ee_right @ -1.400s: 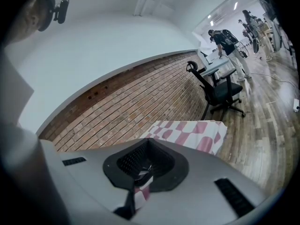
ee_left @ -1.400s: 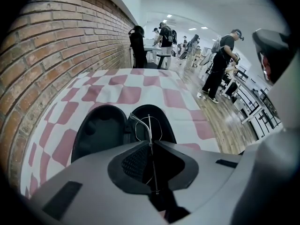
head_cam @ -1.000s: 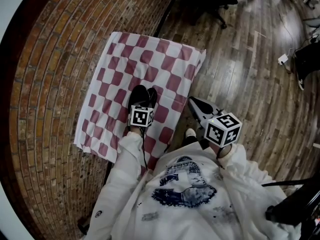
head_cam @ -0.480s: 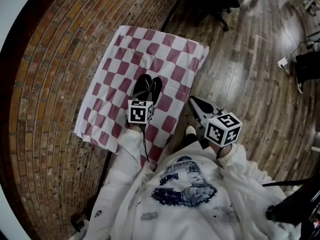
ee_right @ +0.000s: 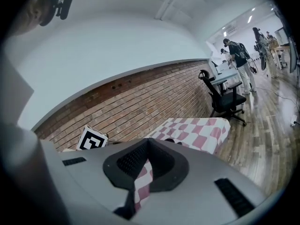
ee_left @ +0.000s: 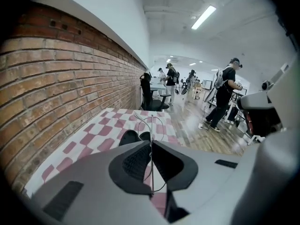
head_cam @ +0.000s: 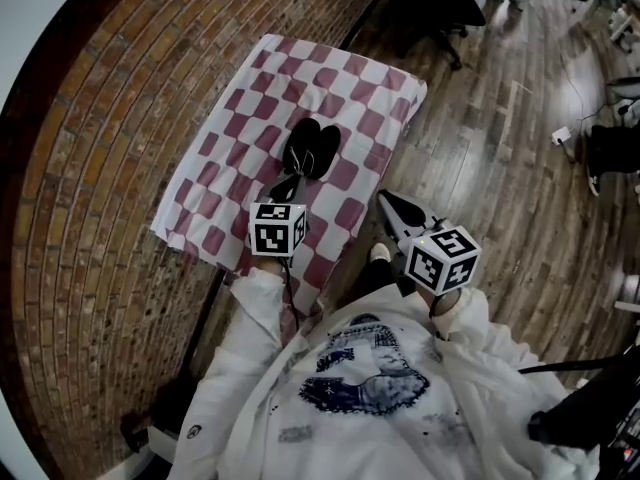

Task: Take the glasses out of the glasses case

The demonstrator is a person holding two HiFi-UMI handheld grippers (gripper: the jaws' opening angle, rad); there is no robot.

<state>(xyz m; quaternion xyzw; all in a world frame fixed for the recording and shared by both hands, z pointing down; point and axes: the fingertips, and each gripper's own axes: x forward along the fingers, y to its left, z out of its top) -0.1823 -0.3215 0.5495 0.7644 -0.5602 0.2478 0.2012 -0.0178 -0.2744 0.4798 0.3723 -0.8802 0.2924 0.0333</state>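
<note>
The left tongs (ee_left: pixel 151 143) have drawn up and back from the open case (head_cam: pixel 312 148), clenched on the wire glasses (ee_left: pixel 151 125) (now clear of it). The case lies straight ahead, mid-worktop (head_cam: pixel 225 168). The right tongs (ee_right: pixel 147 142) are closed and empty, off the near right corner.

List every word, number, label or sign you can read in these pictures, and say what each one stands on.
No readable words or numbers anywhere.
Sweatshirt print: a blue graphic, too blurred to read.
Sleeve logo: too small to read.
Left marker cube and right marker cube: black-and-white square patterns, not lettering.
</note>
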